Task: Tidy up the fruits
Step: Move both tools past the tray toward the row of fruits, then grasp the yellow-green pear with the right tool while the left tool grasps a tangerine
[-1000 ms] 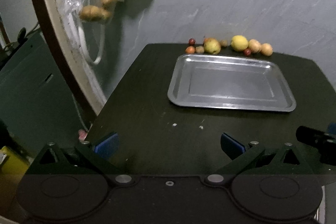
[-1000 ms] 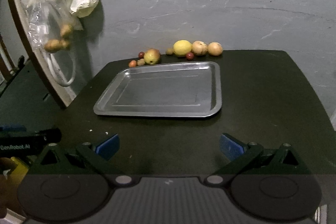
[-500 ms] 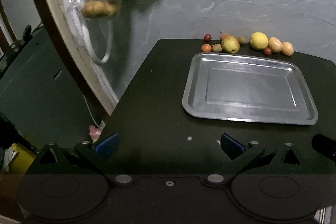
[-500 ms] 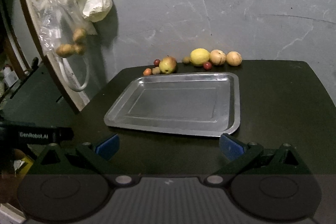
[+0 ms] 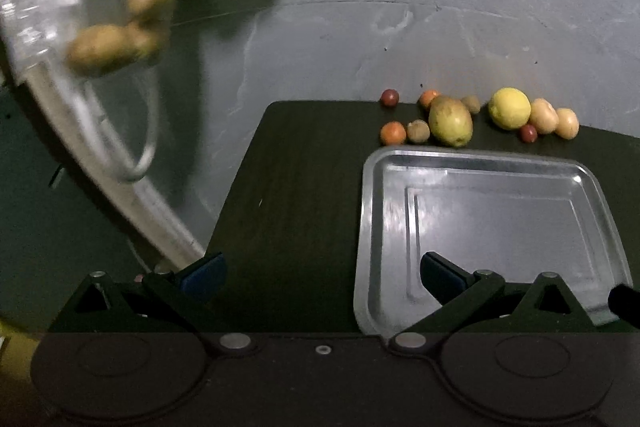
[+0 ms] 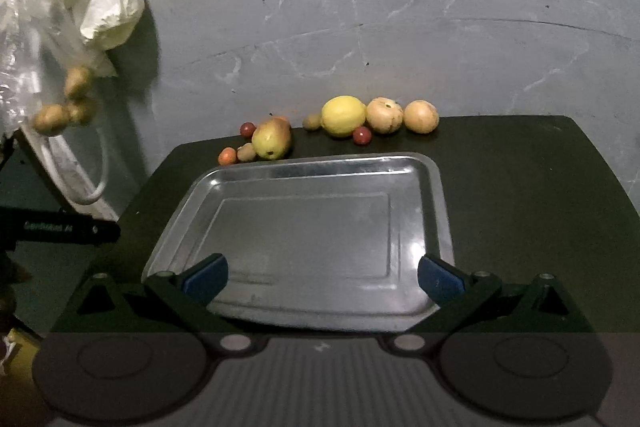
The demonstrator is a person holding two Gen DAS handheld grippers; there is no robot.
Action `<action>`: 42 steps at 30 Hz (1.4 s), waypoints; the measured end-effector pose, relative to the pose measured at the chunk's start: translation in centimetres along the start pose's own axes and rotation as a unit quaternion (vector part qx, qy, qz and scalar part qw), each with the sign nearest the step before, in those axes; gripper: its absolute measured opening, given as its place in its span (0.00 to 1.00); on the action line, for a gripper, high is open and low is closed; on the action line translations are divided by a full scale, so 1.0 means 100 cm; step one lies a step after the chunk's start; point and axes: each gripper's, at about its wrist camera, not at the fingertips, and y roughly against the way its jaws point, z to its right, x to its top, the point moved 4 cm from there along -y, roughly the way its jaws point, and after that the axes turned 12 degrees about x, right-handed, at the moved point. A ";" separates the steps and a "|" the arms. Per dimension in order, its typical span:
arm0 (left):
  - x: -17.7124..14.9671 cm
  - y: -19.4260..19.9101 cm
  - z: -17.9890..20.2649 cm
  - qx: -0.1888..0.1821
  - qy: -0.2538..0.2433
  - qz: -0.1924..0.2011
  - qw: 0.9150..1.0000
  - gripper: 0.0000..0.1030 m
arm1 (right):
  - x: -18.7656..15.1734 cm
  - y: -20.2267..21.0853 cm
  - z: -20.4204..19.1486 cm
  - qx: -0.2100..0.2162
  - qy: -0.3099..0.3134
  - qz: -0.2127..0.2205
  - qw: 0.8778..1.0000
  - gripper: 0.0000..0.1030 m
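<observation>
We see both pairs of fingers spread wide and empty over a shiny rectangular metal tray [image 6: 304, 227], round fruits [image 6: 343, 115] lining the dark bench's [image 6: 520, 187] far edge.

I see a dark worktop [image 6: 520, 187] set against a grey wall. On it lies an empty metal tray [image 6: 436, 195]. Behind the tray, along the far edge, runs a row of fruit: a small orange fruit [image 6: 227, 156], a pear [image 6: 271, 139], a lemon [image 6: 343, 115], a small red fruit [image 6: 362, 135] and two tan round fruits [image 6: 420, 116].
</observation>
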 end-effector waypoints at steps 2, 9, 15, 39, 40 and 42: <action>0.011 -0.014 0.001 -0.010 -0.006 0.000 1.000 0.99 | 0.007 -0.011 -0.003 -0.010 -0.001 -0.005 1.000 1.00; 0.045 -0.062 0.008 -0.041 -0.032 0.003 0.999 0.99 | 0.033 -0.042 -0.009 -0.047 -0.032 -0.015 0.998 1.00; 0.066 -0.088 0.009 -0.065 -0.060 0.021 0.996 0.99 | 0.055 -0.069 -0.013 -0.065 -0.050 -0.013 0.997 1.00; 0.090 -0.148 0.035 -0.160 -0.110 0.022 0.981 0.96 | 0.110 -0.177 -0.017 -0.011 -0.078 -0.016 0.997 0.98; 0.091 -0.149 0.037 -0.163 -0.111 0.023 0.980 0.95 | 0.112 -0.182 -0.017 -0.010 -0.079 -0.017 0.997 0.97; 0.091 -0.151 0.039 -0.170 -0.111 0.024 0.979 0.94 | 0.115 -0.192 -0.017 -0.012 -0.084 -0.021 0.996 0.94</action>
